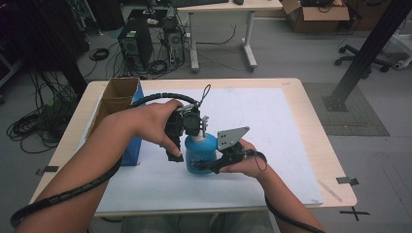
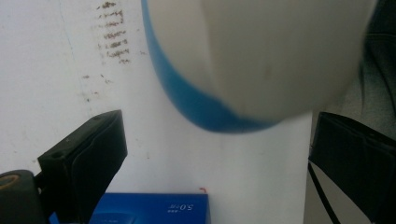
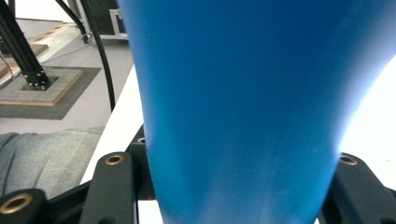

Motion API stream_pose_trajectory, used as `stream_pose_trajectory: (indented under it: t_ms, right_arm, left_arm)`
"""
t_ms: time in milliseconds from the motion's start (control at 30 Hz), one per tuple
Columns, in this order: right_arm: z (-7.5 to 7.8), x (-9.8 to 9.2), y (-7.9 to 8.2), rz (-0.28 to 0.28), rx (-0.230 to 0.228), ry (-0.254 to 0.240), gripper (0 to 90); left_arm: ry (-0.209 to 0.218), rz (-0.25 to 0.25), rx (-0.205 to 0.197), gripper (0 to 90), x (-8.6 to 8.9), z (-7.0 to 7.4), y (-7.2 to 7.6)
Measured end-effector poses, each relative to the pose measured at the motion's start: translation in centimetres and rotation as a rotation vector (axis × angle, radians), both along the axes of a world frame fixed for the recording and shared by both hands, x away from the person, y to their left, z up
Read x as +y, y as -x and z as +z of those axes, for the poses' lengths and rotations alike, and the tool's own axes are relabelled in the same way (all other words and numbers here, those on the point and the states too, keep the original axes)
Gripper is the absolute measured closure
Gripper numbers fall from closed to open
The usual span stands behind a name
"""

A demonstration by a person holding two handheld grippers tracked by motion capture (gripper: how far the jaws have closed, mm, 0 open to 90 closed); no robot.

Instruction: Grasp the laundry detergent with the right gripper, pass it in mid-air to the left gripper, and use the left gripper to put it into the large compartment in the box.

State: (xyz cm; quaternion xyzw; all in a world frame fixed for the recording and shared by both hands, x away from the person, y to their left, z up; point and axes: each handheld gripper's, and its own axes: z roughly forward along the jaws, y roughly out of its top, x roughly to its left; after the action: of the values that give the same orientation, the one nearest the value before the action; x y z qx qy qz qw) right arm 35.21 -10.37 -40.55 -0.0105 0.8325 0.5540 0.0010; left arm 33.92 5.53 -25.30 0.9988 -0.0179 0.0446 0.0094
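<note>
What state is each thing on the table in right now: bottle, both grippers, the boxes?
Blue bottle: upright on the white sheet, white top on, held at its body.
Right gripper: shut on the blue bottle's body.
Left gripper: jaws open, above the bottle's top, not gripping it.
Cardboard box: open, on the table's left edge.
Blue box: lying closed beside the cardboard box.

Spray bottle (image 1: 200, 154): smooth blue plastic, faint sheen; white plastic top.
Table (image 1: 311, 114): pale wood-look top.
Sheet (image 1: 262, 126): white, matt, scuffed with brown marks.
Open box (image 1: 116, 97): brown cardboard, glossy blue outside.
Right gripper (image 3: 238, 196): matt black plastic jaws, brass-coloured inserts.
</note>
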Motion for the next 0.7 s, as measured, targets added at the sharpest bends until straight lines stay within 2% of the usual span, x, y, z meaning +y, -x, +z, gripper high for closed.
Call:
stream_pose_trajectory:
  t_ms: [700]
  right_arm:
    - [-0.4,2.0,0.1,0.015,0.012,0.012,44.3]
  left_arm:
    - [0.0,0.001,-0.013,4.2,-0.5,0.2,0.6]
